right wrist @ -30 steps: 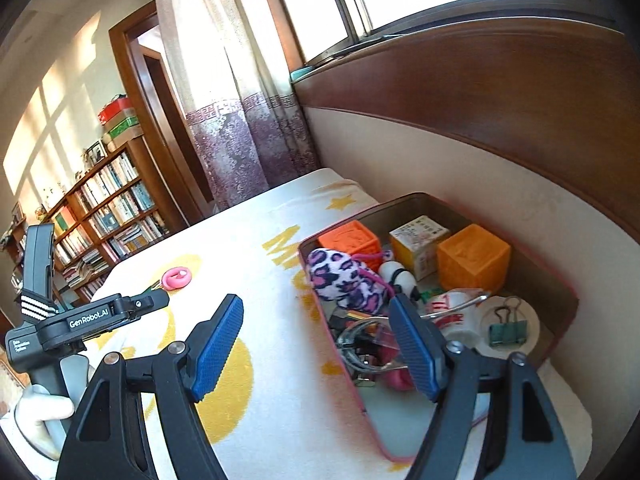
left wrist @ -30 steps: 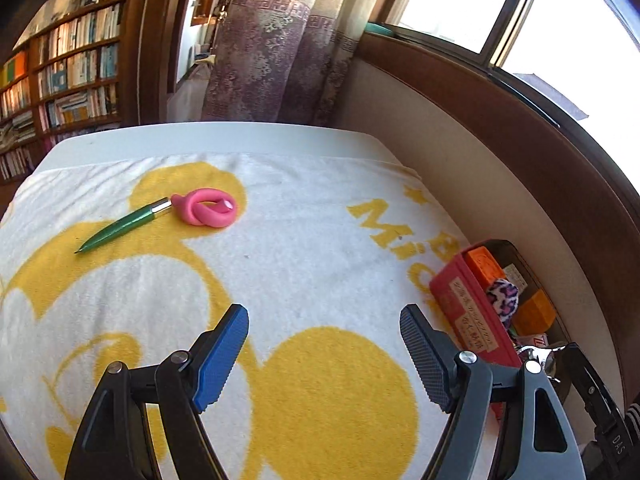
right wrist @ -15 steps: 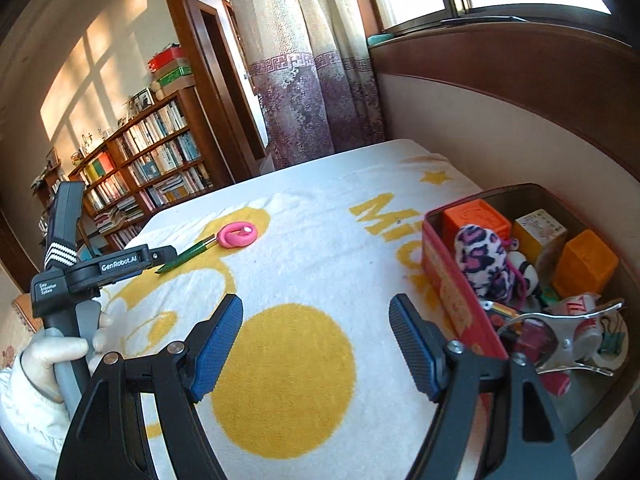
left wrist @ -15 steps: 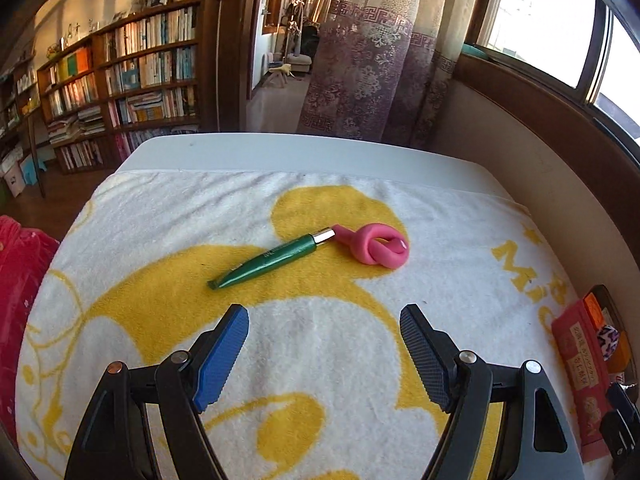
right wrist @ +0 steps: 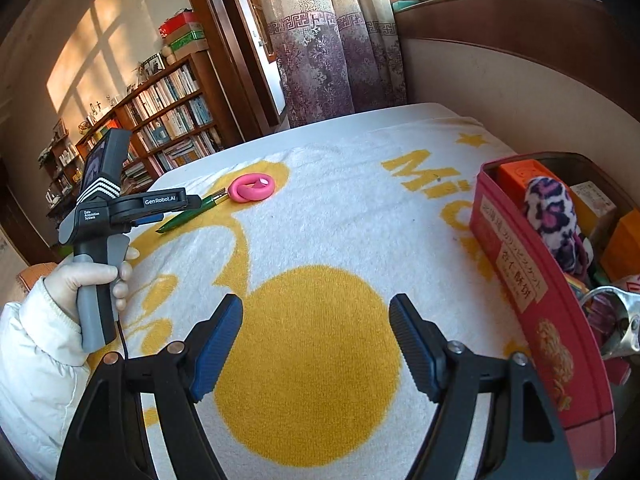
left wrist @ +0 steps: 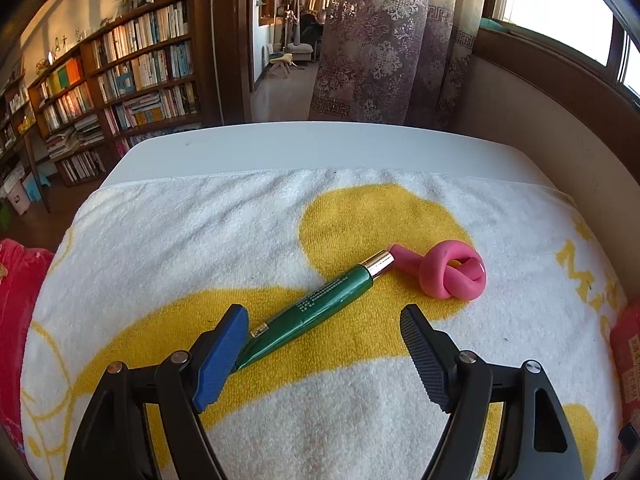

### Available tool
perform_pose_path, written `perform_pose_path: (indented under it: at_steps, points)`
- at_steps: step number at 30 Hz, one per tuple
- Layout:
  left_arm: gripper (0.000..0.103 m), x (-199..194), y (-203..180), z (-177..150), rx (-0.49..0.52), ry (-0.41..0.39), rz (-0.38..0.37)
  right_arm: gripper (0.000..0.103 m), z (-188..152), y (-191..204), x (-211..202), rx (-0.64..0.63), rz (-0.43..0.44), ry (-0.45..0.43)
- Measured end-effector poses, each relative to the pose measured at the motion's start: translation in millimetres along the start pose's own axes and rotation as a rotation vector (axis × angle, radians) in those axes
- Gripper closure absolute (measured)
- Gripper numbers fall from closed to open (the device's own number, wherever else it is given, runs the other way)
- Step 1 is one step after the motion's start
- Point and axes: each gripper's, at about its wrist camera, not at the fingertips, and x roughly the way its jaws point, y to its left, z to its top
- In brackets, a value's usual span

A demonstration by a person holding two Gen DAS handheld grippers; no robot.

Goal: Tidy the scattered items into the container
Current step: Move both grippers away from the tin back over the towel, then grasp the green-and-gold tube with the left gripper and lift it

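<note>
Towel [left wrist: 360, 420]: looped terry cloth, matt, rough nap, white with yellow print
Green tube [left wrist: 316, 308]: glossy smooth plastic, printed label; collar at its far end polished metal, gold-toned
Pink knot [left wrist: 454, 270]: smooth, rubbery look, soft sheen
Left gripper [left wrist: 324, 344]: one pad blue, one black, both ribbed matt plastic or rubber; frame black matt plastic with bright metal screw heads
Container [right wrist: 520, 280]: red printed outer wall, slightly glossy
Leopard-print item [right wrist: 550, 216]: fuzzy plush cloth
Bookshelf [left wrist: 132, 92]: dark wood
</note>
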Motion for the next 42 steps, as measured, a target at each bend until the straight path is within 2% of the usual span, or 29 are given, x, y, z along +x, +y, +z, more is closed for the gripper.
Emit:
perform_pose_path:
  at_steps: [7, 12, 13, 15, 17, 19, 20, 31, 37, 42]
  points:
    - [0.023, 28, -12, 9, 0.077, 0.037, 0.048, 0.024, -2, -8, 11, 0.027, 0.008, 0.03]
    - [0.024, 43, -13, 15, 0.081, 0.065, 0.047, 0.024, -4, -7, 16, 0.025, 0.011, 0.048]
    - [0.034, 43, -13, 17, 0.085, 0.063, 0.042, 0.024, -5, -7, 17, 0.024, 0.011, 0.049]
    - [0.047, 43, -16, 18, 0.089, 0.062, 0.007, 0.024, -5, -7, 17, 0.024, 0.012, 0.05]
    - [0.06, 41, -22, 17, 0.11, 0.058, 0.003, 0.024, -5, -7, 17, 0.025, 0.011, 0.051]
    - [0.08, 39, -29, 16, 0.127, 0.058, 0.003, 0.024, -6, -8, 18, 0.026, 0.009, 0.052]
    - [0.083, 37, -33, 15, 0.133, 0.057, 0.012, 0.024, -6, -8, 18, 0.026, 0.007, 0.051]
    - [0.083, -1, -6, -8, 0.008, 0.04, 0.009, 0.024, -6, -12, 21, 0.038, 0.014, 0.062]
    - [0.083, -28, 5, -23, -0.029, 0.013, -0.031, 0.024, -6, -12, 25, 0.042, 0.007, 0.078]
    - [0.083, -30, 11, -29, -0.051, 0.011, -0.061, 0.024, 7, -2, 29, 0.004, 0.001, 0.11]
